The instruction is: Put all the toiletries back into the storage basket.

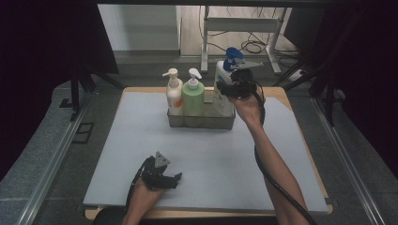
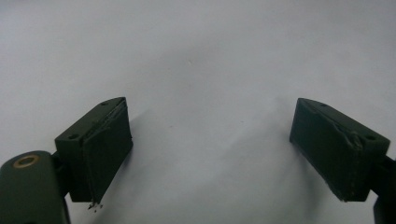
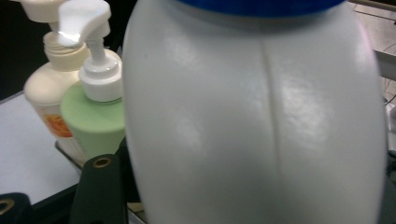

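The right claw (image 1: 231,88) is clamped around the white bottle (image 1: 222,86) with the blue pump top; in the right gripper view the bottle's rounded white body (image 3: 252,121) sits pressed between the black jaws, which stand about half apart to take its width. The bottle stands upright, long axis vertical, blue pump at the top with its nozzle pointing right in the high view. It is at the right end of the clear bin (image 1: 201,121), on the far side of the table (image 1: 141,154), though whether its base rests in the bin cannot be told.

Just left of it in the bin stand 2 more pump bottles, both upright: the green bottle (image 1: 193,96) in the middle and the cream bottle (image 1: 174,93) with an orange label at the left end, touching or nearly touching each other.

The left claw (image 1: 174,179) rests low at the near edge of the table, well apart from the bin. Its jaws stand wide, with nothing between them but the pale table surface (image 2: 201,70).
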The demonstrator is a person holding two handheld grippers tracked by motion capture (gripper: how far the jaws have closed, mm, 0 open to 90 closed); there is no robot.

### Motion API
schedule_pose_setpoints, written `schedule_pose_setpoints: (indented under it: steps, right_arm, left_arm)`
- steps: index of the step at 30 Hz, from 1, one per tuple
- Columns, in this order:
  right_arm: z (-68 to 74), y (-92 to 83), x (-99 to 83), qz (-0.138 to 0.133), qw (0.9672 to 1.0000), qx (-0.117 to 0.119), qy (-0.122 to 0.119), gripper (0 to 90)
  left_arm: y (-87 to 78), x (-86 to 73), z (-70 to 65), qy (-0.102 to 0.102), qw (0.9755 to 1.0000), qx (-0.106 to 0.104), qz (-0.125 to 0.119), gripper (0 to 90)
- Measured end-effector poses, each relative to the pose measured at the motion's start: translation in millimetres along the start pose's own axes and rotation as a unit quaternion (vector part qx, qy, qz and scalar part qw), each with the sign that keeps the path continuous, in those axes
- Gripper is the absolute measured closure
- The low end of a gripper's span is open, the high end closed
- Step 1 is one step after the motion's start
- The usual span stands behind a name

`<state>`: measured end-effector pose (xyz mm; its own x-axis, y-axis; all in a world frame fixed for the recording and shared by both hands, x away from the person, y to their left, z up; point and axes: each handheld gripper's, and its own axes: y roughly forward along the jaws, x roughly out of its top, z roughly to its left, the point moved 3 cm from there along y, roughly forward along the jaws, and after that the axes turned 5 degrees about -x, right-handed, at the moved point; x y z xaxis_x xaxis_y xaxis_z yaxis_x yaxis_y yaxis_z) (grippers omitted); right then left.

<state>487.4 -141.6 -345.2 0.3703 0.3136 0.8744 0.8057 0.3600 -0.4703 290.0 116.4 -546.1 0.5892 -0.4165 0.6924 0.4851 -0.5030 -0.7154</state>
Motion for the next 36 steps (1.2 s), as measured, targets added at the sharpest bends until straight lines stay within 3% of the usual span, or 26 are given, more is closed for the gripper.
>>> schedule_pose_setpoints:
  steps: [17,36]
  right_arm:
    - [-1.5,33.2,-13.6,0.018,0.9997,-0.008,0.014,37.8]
    - [5.7,49.1,-35.2,0.044,0.9987,0.002,0.024,37.8]
  left_arm:
    - [-0.6,-0.2,0.3,0.003,1.0000,0.000,0.004,12.1]
    - [-0.6,-0.2,0.3,0.003,1.0000,0.000,0.004,12.1]
